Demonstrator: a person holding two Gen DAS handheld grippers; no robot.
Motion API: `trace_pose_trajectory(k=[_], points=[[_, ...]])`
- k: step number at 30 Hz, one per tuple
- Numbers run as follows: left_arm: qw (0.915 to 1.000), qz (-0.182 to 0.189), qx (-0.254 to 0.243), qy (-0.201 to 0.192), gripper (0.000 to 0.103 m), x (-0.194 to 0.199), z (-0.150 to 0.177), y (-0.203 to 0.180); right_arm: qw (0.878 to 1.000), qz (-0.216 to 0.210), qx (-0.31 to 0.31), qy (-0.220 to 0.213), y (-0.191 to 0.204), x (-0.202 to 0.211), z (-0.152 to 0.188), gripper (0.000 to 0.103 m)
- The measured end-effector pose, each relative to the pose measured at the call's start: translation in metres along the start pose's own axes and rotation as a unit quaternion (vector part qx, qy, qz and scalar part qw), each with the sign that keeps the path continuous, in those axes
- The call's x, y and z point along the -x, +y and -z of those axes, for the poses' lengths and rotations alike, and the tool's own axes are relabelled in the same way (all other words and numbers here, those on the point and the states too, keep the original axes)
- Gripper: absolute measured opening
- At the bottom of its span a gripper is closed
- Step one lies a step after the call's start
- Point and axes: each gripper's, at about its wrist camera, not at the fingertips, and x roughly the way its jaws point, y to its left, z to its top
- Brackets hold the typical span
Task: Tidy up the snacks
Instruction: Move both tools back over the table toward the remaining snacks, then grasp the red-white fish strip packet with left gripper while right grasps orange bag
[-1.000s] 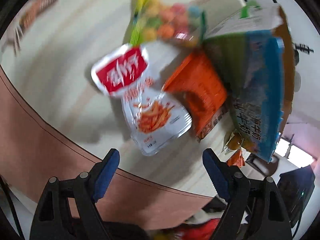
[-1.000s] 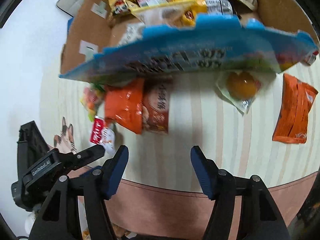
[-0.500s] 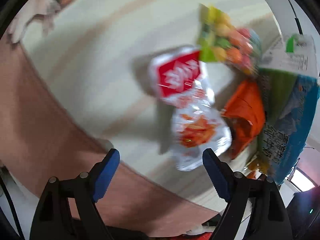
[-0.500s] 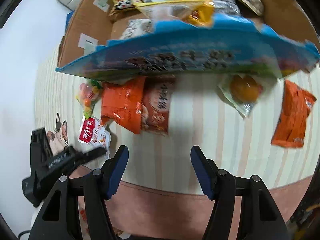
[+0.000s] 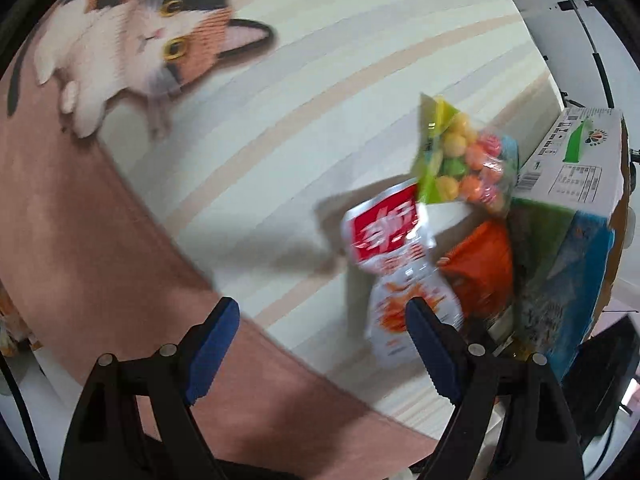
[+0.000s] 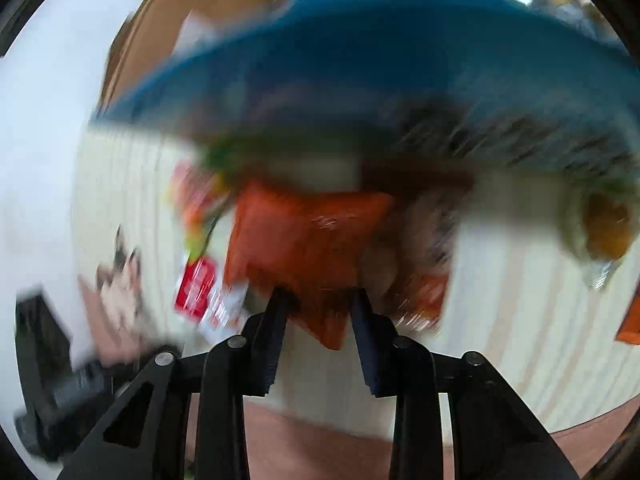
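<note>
Left hand-held gripper [image 5: 322,322]: I read jaws wide, empty, beside red-white snack bag [image 5: 394,264] | Right hand-held gripper [image 6: 320,306]: jaws narrow around orange snack bag [image 6: 304,240]; contact blurred, I cannot tell.

No legible text on packaging.

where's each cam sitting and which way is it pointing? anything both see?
Left wrist: on the left claw, looking down along its open fingers at the cat mat; snacks at right.
Right wrist: on the right claw, pointing at the orange bag between its narrowed fingers, blue box above; heavy blur.
Shared: orange bag, red-white bag, candy bag, blue box, mat.
</note>
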Motion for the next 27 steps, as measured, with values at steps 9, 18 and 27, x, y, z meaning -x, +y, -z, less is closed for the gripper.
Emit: trace_pose_trajectory(k=[9, 18, 27], points=[[0.9988, -0.041, -0.027, -0.002, 0.084, -0.03, -0.007, -0.045, 0.997, 0.058, 0.049, -0.027, 0.002, 0.036, 0.013, 0.054], [0.9825, -0.138, -0.122, -0.027, 0.087, -0.044, 0.01, -0.042, 0.969, 0.145, 0.2, -0.029, 0.048, 0.021, -0.01, 0.079], [0.9826, -0.142, -0.117, -0.027, 0.086, -0.02, 0.015, 0.006, 0.954, 0.194, 0.23, 0.007, 0.078, -0.036, -0.034, 0.078]])
